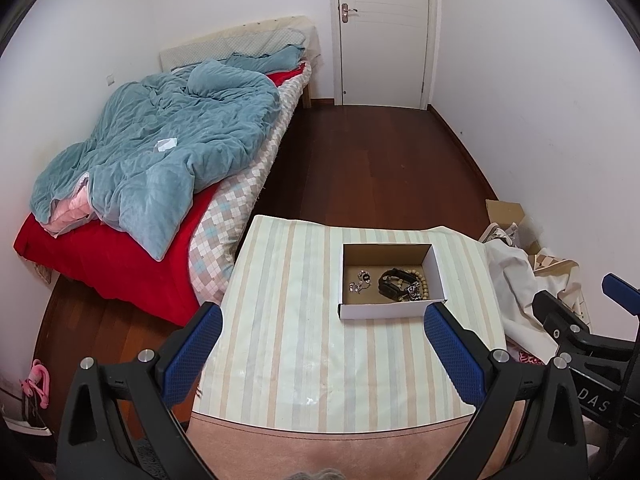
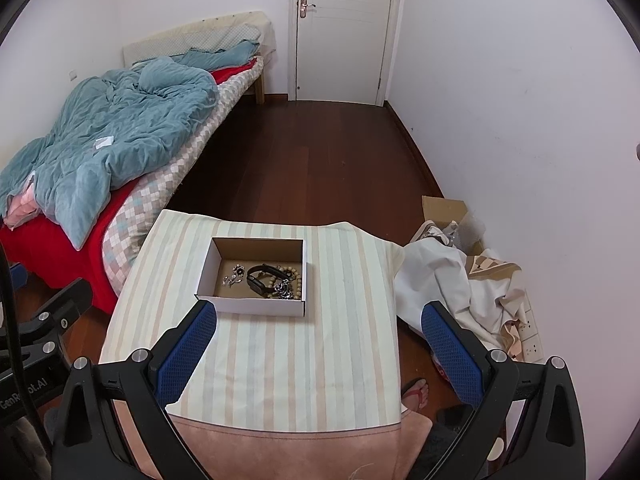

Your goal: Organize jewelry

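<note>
— Blue-padded fingers (image 1: 192, 354) of the left gripper (image 1: 320, 354) sit closest to the lens; they are spread wide and hold nothing; what lies under them?

— Striped cloth (image 1: 288, 344) in pale green and beige, laid over a pinkish table (image 1: 320, 452); on it a shallow cardboard box (image 1: 384, 312) with white outer walls stands open, just beyond the fingertips.

— And the jewelry?

— All inside the box: a silver chain piece (image 1: 361, 280) on the left; a black watch (image 1: 390, 282) in the middle; a beaded bracelet (image 1: 420, 282) against the right wall, touching the watch.

— How is the right gripper (image 2: 320, 348) placed?

— Raised above the near edge of the cloth, its fingers equally wide apart and empty; the box (image 2: 256, 304) lies ahead and toward its left finger.

— What about the room?

— Dark wooden floor (image 2: 304, 160); a bed (image 2: 132, 200) with a teal duvet (image 2: 108, 136) along the left wall; a white door (image 2: 344, 28) at the far end; crumpled white fabric (image 2: 440, 284) and a cardboard carton (image 2: 444, 208) by the right wall; a foot in a sandal (image 2: 416, 394) beside the table.
</note>
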Demonstrator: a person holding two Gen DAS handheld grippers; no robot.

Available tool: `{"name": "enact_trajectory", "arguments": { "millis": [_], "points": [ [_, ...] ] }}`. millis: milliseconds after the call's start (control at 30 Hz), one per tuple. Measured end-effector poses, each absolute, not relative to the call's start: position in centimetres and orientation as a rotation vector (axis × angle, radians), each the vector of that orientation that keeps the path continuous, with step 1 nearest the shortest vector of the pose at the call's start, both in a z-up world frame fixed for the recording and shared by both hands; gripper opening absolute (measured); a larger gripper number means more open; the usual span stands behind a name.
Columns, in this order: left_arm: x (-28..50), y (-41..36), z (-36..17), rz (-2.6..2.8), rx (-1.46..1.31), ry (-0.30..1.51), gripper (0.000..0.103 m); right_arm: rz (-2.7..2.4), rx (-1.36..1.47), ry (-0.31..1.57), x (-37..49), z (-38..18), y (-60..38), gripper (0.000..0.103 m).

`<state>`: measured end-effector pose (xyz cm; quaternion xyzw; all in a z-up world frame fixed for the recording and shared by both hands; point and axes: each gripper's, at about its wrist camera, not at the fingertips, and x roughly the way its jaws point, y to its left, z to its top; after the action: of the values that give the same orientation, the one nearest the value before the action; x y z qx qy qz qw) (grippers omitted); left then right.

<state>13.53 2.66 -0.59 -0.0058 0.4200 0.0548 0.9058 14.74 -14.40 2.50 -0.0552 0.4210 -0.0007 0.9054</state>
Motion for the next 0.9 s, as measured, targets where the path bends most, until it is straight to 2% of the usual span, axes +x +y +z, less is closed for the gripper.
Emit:
{"name": "enact_trajectory", "arguments": {
  "millis": [900],
  "points": [
    [13.17, 2.76, -0.22, 0.115, -0.029, 0.872, 0.103, 0.001, -0.113, 0.865, 14.68, 2.99, -14.70, 0.103]
  ]
}}
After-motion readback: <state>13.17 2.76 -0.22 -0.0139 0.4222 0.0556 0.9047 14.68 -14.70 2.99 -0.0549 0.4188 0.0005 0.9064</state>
